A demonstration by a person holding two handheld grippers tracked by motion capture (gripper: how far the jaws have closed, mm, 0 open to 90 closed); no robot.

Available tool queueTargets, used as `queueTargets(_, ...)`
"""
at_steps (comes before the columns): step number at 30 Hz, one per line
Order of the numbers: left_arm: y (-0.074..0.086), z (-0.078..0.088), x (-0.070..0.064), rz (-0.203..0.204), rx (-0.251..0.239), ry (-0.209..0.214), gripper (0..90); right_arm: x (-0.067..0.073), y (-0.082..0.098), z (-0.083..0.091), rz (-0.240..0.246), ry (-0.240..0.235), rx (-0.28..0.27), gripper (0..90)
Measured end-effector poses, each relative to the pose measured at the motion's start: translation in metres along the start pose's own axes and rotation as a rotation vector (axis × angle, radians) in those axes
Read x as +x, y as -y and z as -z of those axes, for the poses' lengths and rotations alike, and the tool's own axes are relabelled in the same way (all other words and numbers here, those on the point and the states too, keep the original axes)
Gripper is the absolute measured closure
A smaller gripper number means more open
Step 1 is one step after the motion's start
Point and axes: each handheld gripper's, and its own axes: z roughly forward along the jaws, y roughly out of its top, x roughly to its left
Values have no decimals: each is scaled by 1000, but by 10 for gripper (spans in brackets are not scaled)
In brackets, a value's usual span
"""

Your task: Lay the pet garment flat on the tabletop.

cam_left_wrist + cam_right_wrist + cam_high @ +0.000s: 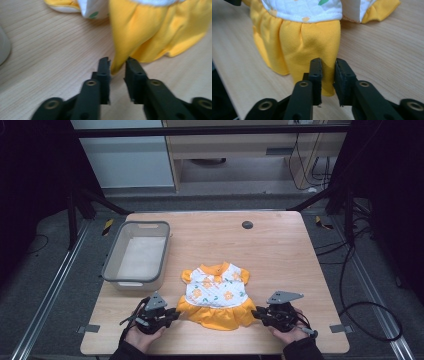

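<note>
Two grippers [172, 314] [257, 313], one dress [216, 295], one bin [112, 266].

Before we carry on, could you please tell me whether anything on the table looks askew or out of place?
Nothing stands out. The small dress lies flat and roughly square to the wooden table, its orange skirt hem toward the person. The grey plastic bin sits upright at the left, apart from the dress.

A small dress [216, 295], orange skirt and white flowered bodice, lies flat on the table's near middle.
</note>
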Motion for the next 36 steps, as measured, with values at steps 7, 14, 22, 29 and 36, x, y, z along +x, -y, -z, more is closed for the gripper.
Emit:
queueTargets(7, -2, 15, 0, 2, -115, -18, 426, 1, -1, 2, 7, 14, -46, 643)
queueTargets(14, -15, 33, 3, 11, -210, -37, 382, -5, -11, 17, 15, 40, -164, 575)
queueTargets(22, -52, 29, 22, 19, -274, -96, 417, -29, -45, 15, -19, 101, -259, 474)
queueTargets(29, -89, -6, 43, 19, -274, -155, 430, -52, -68, -17, -48, 155, -252, 425)
queueTargets(36, -96, -42, 52, 52, -208, -163, 443, -66, -78, -52, -57, 156, -201, 440)
